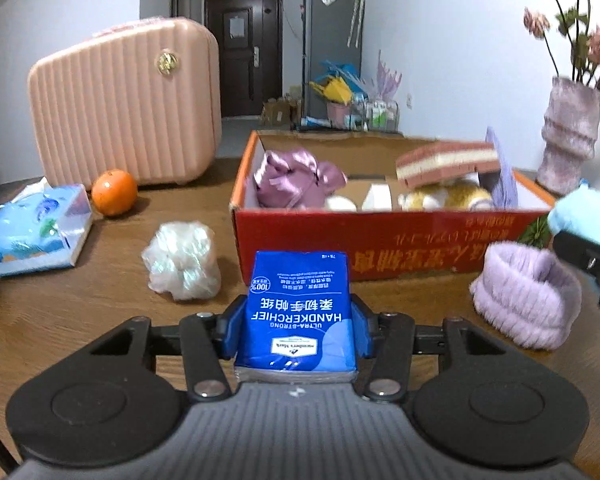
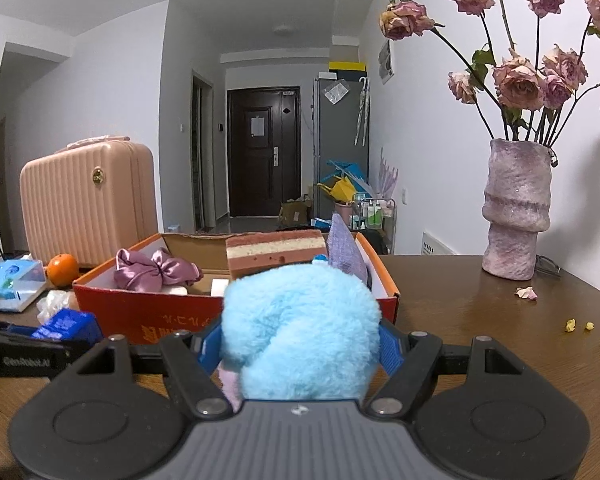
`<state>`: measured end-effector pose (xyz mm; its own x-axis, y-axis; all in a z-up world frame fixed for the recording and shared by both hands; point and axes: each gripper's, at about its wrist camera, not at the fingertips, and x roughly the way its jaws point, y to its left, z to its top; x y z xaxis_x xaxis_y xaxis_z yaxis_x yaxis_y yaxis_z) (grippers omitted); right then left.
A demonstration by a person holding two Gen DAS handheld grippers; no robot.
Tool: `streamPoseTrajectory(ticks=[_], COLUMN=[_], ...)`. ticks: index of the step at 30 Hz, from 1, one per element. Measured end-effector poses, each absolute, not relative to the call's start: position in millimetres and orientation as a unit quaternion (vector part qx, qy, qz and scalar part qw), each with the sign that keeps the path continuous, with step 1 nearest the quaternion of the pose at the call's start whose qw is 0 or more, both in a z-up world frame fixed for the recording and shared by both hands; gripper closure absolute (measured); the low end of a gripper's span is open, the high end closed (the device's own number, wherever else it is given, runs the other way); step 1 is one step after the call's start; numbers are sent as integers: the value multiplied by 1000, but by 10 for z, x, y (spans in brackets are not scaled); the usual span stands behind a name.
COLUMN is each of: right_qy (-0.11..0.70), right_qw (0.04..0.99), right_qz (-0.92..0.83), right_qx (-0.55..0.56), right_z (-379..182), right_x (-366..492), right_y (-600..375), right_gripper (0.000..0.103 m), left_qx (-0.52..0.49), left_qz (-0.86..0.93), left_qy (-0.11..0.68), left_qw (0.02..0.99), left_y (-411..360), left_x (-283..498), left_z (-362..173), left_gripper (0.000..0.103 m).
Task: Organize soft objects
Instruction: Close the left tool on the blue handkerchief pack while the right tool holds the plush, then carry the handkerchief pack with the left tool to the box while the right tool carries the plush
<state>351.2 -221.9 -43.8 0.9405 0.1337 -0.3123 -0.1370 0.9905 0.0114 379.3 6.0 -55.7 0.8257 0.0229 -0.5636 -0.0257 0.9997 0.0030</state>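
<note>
The wooden table [image 1: 80, 312] carries a red cardboard box [image 1: 380, 240] toward its far middle, with bare wood open in front of the box and a wider clear stretch on the right side, between the box and the purple vase [image 2: 516, 212] near the far right edge. On the left side a pink case [image 1: 128, 104] stands at the far edge, with an orange [image 1: 114, 192] just in front of it, a tissue box [image 1: 36, 232] nearer the left edge and a crumpled plastic bag [image 1: 182, 260] just left of the box's near corner. The left gripper [image 1: 296, 320] is closed on a blue handkerchief pack [image 1: 298, 312], its blue pads pressing both sides, held just short of the box's near wall. The right gripper [image 2: 300, 344] clamps a fluffy blue plush [image 2: 300, 332] in front of the box's right end. A lilac headband [image 1: 528, 292] lies on the wood beside the box's near right corner. The plush hides much of the box's interior in the right wrist view; inside, a satin bow [image 1: 296, 176] and a striped sponge [image 1: 448, 160] show, other items unclear.
</note>
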Motion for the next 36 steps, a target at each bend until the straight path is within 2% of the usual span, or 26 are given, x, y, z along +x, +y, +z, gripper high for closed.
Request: streamPoseTrajectory(ticks=[17, 36], right_qy=[116, 88], right_qw=[991, 993], right_qz=[68, 80], right_qx=[22, 16], right_z=[-265, -157], right_x=[3564, 3907], right_y=[-2173, -1963], right_gripper=[30, 30], left_qx=[-42, -81], left_qz=[17, 29], left_qy=[217, 192], left_qw=[975, 978], left_y=[106, 171], left_x=[3575, 3952], left_z=[-120, 80], left_gripper=[51, 51])
